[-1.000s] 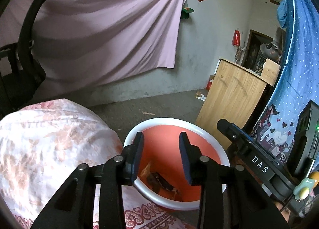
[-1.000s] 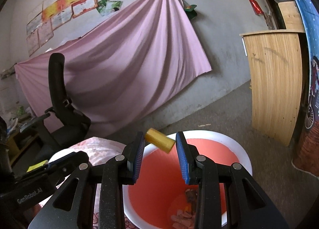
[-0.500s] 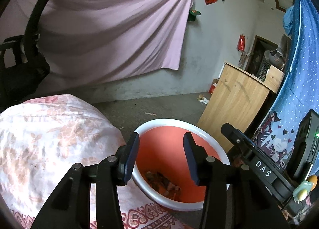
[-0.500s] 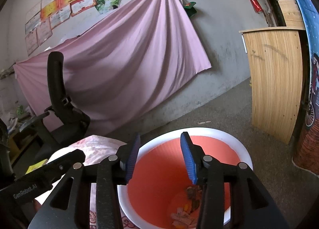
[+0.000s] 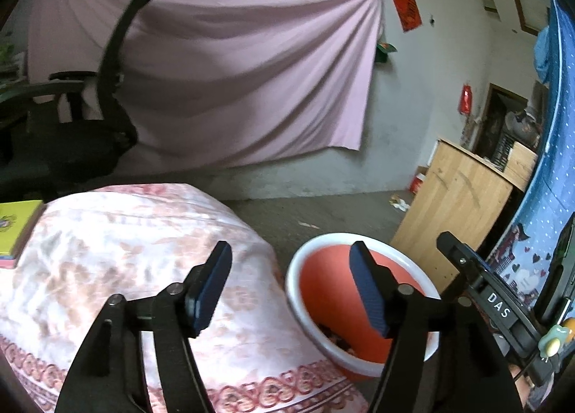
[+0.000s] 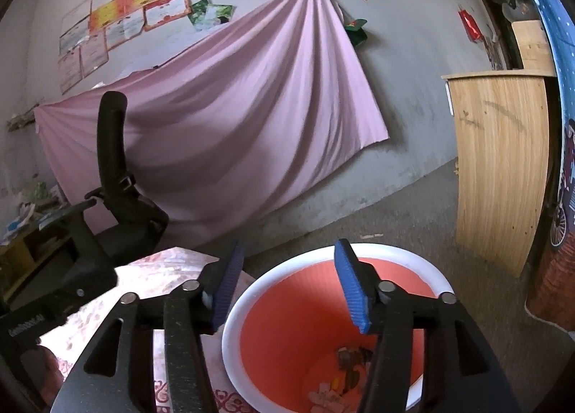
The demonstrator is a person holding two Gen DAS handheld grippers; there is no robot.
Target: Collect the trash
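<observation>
Left gripper: jaws apart and opening, nothing between them; it pointed across the edge of the table toward the bin. Right gripper: jaws likewise apart and opening, empty, poised directly over the mouth of the bin.

Trash bin: white rim, orange inside, standing on the floor just beside the table. Trash: a small heap of dark and pale scraps lay at the bottom of the bin.

Progress, as a judgement: both grippers were empty above the bin, so the latest deposits appeared done. No loose scraps showed on the visible part of the table, though much of it was out of view; whether anything was left to gather could not be told.

Surface: table under a pink floral cloth, with a yellow-green book at its far left edge.

Room: grey concrete floor, a pink sheet hung across the plaster wall, a black office chair, a wooden cabinet, a blue patterned curtain at the right.
</observation>
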